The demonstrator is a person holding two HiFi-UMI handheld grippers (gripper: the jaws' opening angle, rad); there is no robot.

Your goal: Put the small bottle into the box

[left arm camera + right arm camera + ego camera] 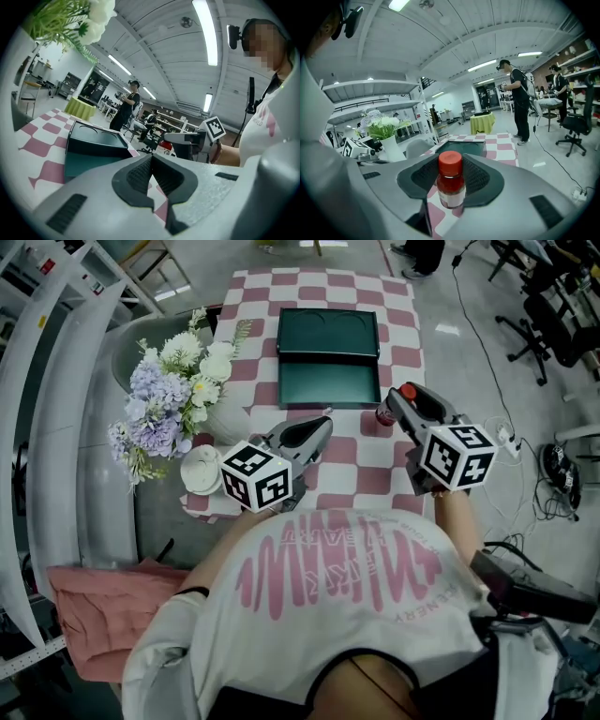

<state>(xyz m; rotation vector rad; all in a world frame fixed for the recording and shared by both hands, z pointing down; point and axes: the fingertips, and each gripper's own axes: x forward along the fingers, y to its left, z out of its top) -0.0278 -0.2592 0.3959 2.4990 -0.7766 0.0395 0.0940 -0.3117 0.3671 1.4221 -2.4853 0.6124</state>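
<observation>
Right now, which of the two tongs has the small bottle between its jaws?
The right tongs: its jaws are closed on the red-capped small bottle, one on each side. The left tongs has its jaws shut together with nothing between them.

One small bottle [451, 180], one box [327, 382], one bunch of flowers [173, 390], one checked cloth [361, 480]

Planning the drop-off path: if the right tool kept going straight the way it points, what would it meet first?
Most likely the open green box, which sits straight beyond the small bottle clamped in the right tool. Nothing else shows between them, though depth is hard to judge.
</observation>
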